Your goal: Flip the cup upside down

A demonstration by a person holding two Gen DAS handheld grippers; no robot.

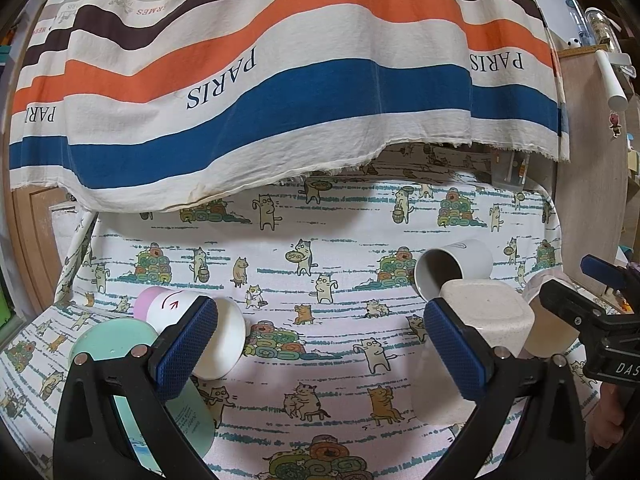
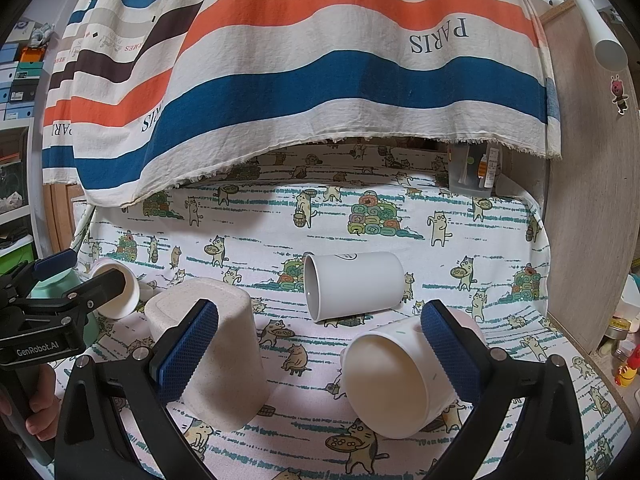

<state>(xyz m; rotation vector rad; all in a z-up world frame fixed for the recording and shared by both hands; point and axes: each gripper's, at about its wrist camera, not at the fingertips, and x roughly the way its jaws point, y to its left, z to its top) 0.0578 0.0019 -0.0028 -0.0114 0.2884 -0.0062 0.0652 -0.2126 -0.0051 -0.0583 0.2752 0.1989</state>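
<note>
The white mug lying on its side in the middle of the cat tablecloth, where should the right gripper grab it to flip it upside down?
Grip the white mug across its round body near the middle, coming down from above. It lies on its side with the open mouth facing left, and no handle shows. The right gripper is open and empty. A wall pinch at the rim would likely be harder from here.
</note>
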